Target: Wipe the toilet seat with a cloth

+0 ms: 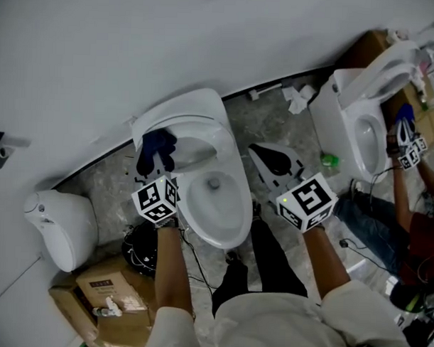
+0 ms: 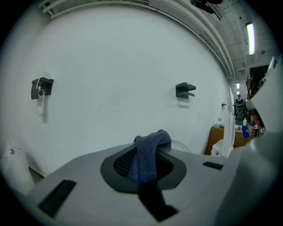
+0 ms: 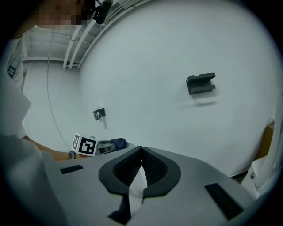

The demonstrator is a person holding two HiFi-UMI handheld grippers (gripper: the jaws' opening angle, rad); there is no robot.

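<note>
Currently approach step, wiping not yet begun: left hand-held gripper [image 1: 151, 175] clamped on dark blue cloth [image 1: 156, 149], hanging above far-left toilet seat [image 1: 240, 204]; right hand-held gripper [image 3: 140, 164] closed, empty, right of bowl [image 1: 212, 197]. Next: lower cloth onto seat, sweep along rim.

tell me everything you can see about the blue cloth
The blue cloth is dark blue and soft, with a coarse towel-like weave. It is bunched and pinched between the shut jaws of the left tool, a fold humped up past them. From the head view it hangs crumpled over the back of the toilet; contact there is unclear.
</note>
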